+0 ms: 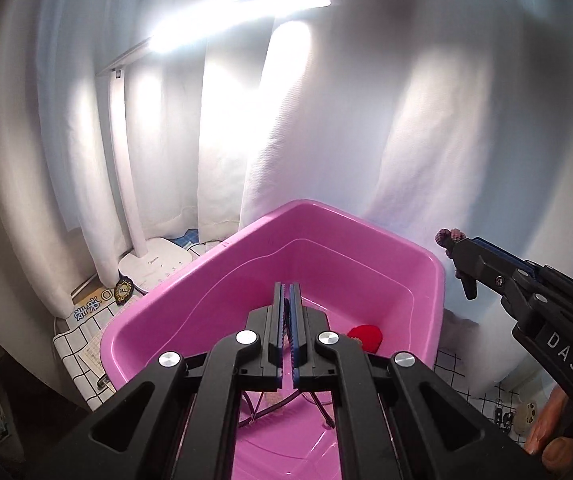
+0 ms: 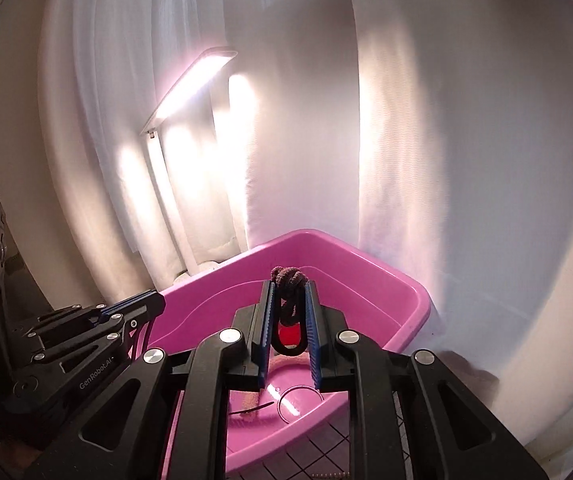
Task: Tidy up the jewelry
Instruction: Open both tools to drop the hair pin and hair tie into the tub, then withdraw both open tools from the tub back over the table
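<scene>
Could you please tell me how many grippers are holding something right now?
2: the right gripper pinches a dark knotted hair tie; the left gripper grips a thin dark item, both above the pink basin.

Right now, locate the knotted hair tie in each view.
Left wrist: hair tie at right edge, sticking out of the right tool, beyond the pink tub.
Right wrist: hair tie centre, pinched in that tool.
Shared landmark: the pink tub.

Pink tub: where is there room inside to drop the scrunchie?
The far end of the pink tub, past the red piece, is bare. The near floor is crowded with cords and a ring. The right gripper holds the scrunchie.
</scene>
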`<state>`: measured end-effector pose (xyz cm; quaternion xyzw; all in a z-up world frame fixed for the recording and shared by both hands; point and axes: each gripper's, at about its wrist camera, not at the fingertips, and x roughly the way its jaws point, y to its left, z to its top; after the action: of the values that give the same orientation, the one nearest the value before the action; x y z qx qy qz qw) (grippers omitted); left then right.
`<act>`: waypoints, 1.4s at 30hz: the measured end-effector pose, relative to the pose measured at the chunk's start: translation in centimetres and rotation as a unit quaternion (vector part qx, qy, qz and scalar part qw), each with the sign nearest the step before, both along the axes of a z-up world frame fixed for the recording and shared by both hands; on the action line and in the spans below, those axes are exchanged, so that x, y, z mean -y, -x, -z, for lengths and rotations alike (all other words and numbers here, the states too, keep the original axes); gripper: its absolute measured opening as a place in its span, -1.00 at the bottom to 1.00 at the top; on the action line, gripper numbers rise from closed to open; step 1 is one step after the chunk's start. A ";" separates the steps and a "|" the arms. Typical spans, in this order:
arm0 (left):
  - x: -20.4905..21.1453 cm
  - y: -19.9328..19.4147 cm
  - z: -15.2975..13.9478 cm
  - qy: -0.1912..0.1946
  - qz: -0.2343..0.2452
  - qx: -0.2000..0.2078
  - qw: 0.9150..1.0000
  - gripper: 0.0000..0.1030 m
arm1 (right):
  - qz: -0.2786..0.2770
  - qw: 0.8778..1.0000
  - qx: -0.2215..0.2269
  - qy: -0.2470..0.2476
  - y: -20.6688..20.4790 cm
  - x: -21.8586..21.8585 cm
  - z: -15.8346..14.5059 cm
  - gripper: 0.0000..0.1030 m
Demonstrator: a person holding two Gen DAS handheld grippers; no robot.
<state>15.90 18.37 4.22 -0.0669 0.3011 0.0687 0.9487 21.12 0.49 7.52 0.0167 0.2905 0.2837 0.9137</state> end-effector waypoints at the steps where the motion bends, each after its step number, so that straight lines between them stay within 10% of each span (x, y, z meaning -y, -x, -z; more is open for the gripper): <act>1: -0.4 -0.5 0.3 0.000 -0.002 -0.006 1.000 -0.94 | -0.003 1.000 -0.004 0.004 -0.7 -0.7 0.2 -0.70; 31: -4.9 -7.8 8.9 0.031 -0.045 -0.242 0.969 -0.92 | -0.011 0.965 -0.252 0.076 -11.5 -7.1 9.7 -0.70; 34: -4.9 -7.7 8.9 0.027 -0.046 -0.244 0.968 -0.69 | -0.001 0.964 -0.253 0.083 -11.8 -6.9 9.8 -0.27; 36: -5.1 -7.6 8.8 0.023 -0.050 -0.242 0.969 -0.08 | 0.003 0.963 -0.258 0.077 -12.0 -6.7 9.8 0.09; 42: -5.8 -7.3 8.5 0.029 -0.056 -0.236 0.970 0.29 | 0.013 0.962 -0.259 0.080 -12.5 -6.9 10.0 0.14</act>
<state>23.24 24.20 -4.26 -0.0932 0.5137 0.1272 0.8433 33.67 7.42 -2.50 0.0200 0.5390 0.2332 0.8091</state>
